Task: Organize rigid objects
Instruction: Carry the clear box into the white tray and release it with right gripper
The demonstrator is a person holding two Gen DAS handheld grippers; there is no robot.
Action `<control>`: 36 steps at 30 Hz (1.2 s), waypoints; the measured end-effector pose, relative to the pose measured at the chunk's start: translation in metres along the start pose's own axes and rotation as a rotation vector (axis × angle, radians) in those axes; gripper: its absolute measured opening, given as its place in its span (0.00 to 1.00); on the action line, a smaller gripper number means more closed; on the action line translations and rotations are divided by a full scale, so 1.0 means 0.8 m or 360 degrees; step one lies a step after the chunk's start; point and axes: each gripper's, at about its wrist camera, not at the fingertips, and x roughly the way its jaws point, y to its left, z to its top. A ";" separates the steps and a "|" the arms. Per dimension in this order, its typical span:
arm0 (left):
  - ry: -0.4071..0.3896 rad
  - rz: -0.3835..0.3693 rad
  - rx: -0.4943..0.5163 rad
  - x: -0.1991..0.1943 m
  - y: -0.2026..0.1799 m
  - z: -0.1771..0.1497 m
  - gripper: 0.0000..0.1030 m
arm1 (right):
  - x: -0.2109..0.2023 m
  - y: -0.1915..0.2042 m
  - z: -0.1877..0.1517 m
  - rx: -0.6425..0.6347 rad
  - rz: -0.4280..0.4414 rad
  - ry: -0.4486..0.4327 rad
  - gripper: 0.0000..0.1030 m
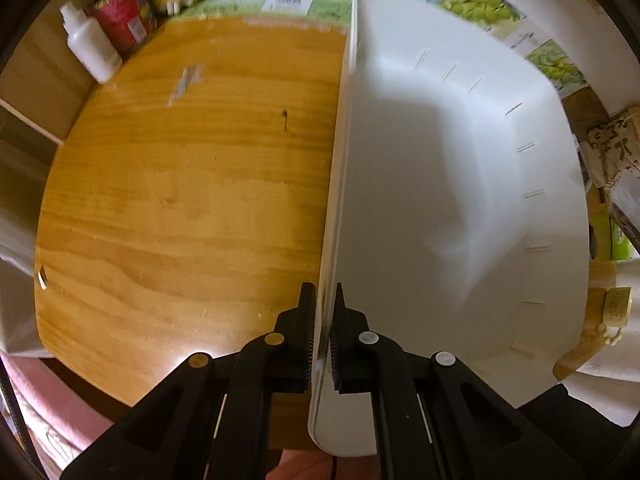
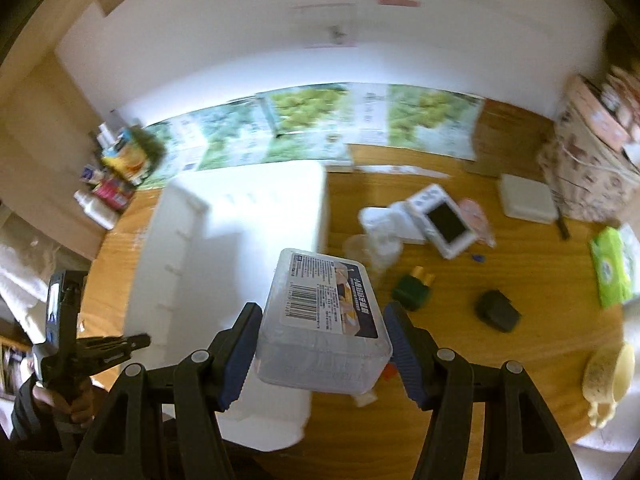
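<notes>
My left gripper (image 1: 323, 332) is shut on the near rim of a white plastic bin (image 1: 440, 200), which looks empty inside. In the right wrist view the same white bin (image 2: 240, 216) stands on the wooden table (image 2: 440, 360), and the left gripper (image 2: 136, 342) grips its left edge, held by a hand. My right gripper (image 2: 320, 344) is shut on a clear plastic box (image 2: 324, 320) with a barcode label, held in the air over the bin's near right corner.
On the table right of the bin lie a white camera (image 2: 440, 220), a green plug (image 2: 412, 290), a dark block (image 2: 496, 310), a white box (image 2: 526, 198), green tissues (image 2: 612, 264) and a yellow cup (image 2: 610, 372). A white bottle (image 1: 90, 42) and cans stand at the back left.
</notes>
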 end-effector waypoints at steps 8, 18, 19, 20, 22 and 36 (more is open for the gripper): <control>-0.0190 0.0028 0.0158 -0.007 -0.008 -0.004 0.03 | 0.030 0.049 -0.003 -0.0138 0.0132 0.0031 0.61; -0.0182 0.0057 0.0203 0.006 -0.011 -0.002 0.03 | 0.072 0.097 -0.014 -0.0281 0.0264 0.0074 0.62; -0.0191 0.0052 0.0203 0.005 -0.011 -0.003 0.03 | 0.076 0.099 -0.014 -0.0281 0.0273 0.0087 0.61; -0.0197 0.0047 0.0202 0.005 -0.010 -0.004 0.03 | 0.079 0.100 -0.015 -0.0277 0.0282 0.0098 0.61; -0.0207 0.0036 0.0200 0.003 -0.011 -0.004 0.03 | 0.081 0.102 -0.016 -0.0268 0.0313 0.0103 0.61; -0.0259 0.0071 0.0194 0.000 -0.015 -0.009 0.03 | 0.060 0.047 -0.011 -0.0050 0.0243 0.0040 0.69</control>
